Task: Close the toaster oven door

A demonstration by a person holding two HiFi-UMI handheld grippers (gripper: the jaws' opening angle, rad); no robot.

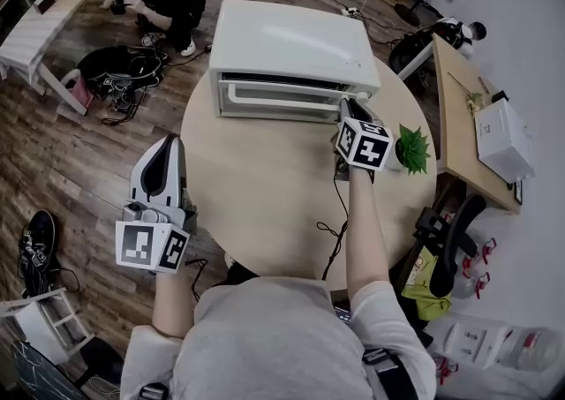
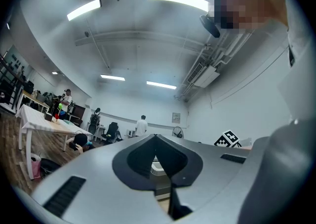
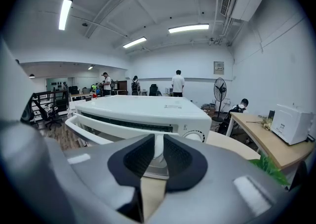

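Now, the boxy white toaster oven [image 1: 291,41] sits on the far half of the round pale wooden table [image 1: 265,204], its front facing the person. A dark band runs along the top of its door [image 1: 278,94], so whether the door is flush with the body is hard to tell. The right gripper [image 1: 350,107] is right up at the oven's front right corner. Its jaws are pinched in on the right end of the long white bar handle [image 3: 89,131], and the white bar fills the narrow gap between the black pads. The left gripper [image 1: 166,147] hangs well away from the oven, out over the table's edge to the oven's front left, with its jaw tips together and nothing between them. A small spiky green plant [image 1: 412,149] stands on the table just off the oven's front right corner, beside the right gripper.
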